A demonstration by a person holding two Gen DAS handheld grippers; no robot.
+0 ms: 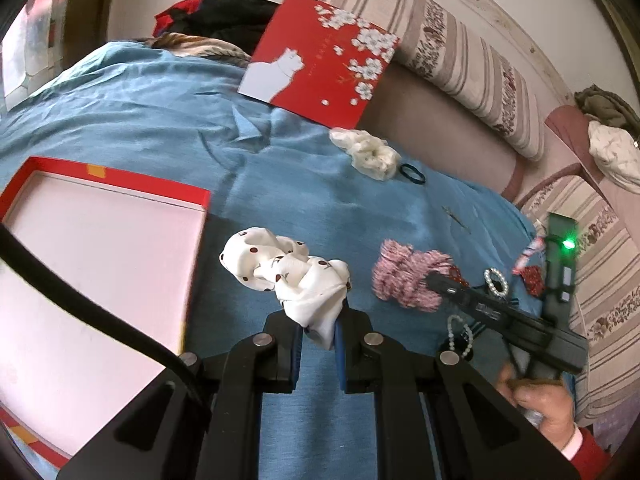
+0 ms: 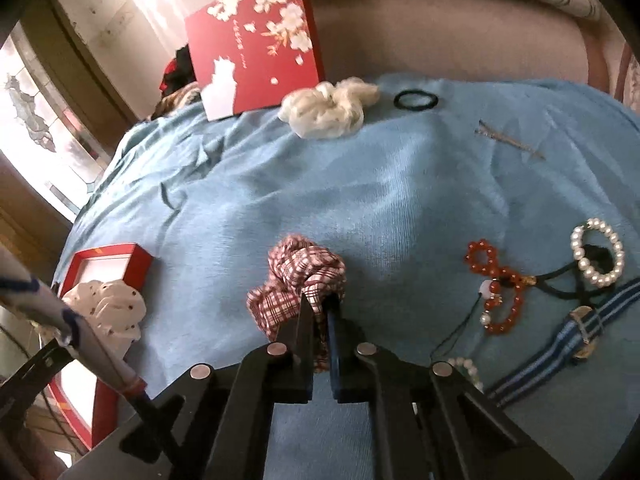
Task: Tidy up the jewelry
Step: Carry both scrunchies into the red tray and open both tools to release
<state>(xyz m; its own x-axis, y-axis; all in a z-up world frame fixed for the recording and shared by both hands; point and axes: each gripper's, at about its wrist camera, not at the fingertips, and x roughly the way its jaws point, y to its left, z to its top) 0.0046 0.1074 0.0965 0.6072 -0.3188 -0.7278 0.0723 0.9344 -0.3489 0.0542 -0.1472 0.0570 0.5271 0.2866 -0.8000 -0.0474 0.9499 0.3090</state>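
Observation:
My left gripper [image 1: 319, 330] is shut on a white polka-dot scrunchie [image 1: 288, 272] and holds it beside the open red box [image 1: 100, 248], which lies to its left. The scrunchie also shows in the right wrist view [image 2: 108, 308]. My right gripper [image 2: 319, 312] is shut on a red plaid scrunchie [image 2: 296, 280], which also shows in the left wrist view [image 1: 404, 276]. A red bead bracelet [image 2: 496, 284], a pearl bracelet [image 2: 598, 258] and a striped blue watch strap [image 2: 560, 352] lie to the right on the blue cloth [image 2: 360, 184].
A red box lid with white blossoms [image 1: 320, 60] leans at the back. A cream scrunchie [image 2: 328, 110], a black hair tie [image 2: 416, 101] and a metal hair clip [image 2: 508, 140] lie near it. A striped sofa back [image 1: 460, 40] rises behind.

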